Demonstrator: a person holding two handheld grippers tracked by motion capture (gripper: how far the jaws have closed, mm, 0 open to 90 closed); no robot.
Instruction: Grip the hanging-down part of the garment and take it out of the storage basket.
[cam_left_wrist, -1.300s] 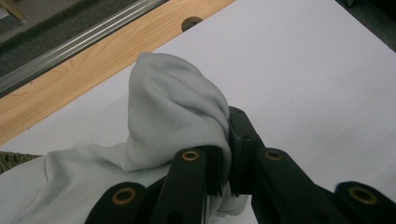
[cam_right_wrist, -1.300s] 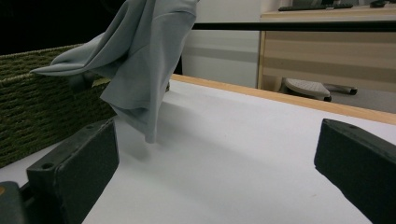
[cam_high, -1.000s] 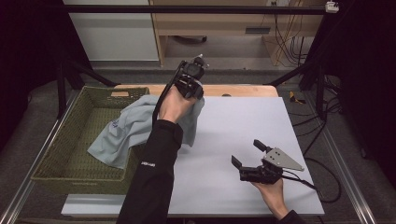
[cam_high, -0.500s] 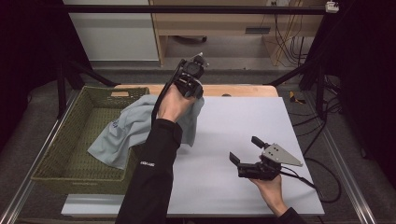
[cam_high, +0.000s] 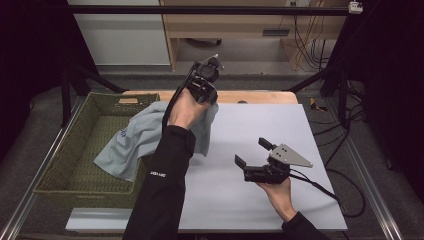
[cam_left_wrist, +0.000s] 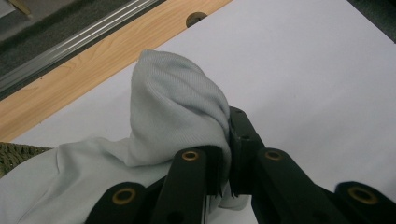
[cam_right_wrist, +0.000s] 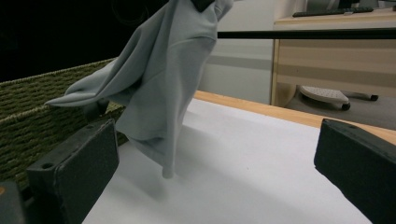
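A soft, pale grey knitted cloth (cam_high: 145, 137) with a fine ribbed weave hangs in loose folds above the white tabletop (cam_high: 280, 125). Its far end trails over the rim of a shallow, olive-green woven basket (cam_high: 75, 150) that sits at the left of the table. The left gripper (cam_high: 210, 97) has its black jaws pressed together on a bunched peak of that cloth (cam_left_wrist: 177, 107), and the fabric bulges up rounded between them. The person's left hand (cam_high: 186, 107) is raised well off the table, the arm in a black sleeve (cam_high: 162, 185) stretched forward and up.

A light wooden strip (cam_left_wrist: 93, 65) edges the far side of the white surface.

The right gripper (cam_high: 252, 155) is held low over the near right part of the table, its blocky, matte black jaws wide apart and empty, pointing left toward the hanging cloth (cam_right_wrist: 163, 88). A grey three-cornered plate (cam_high: 292, 156) sits on top of it, and the right hand (cam_high: 275, 192) grips it from below.
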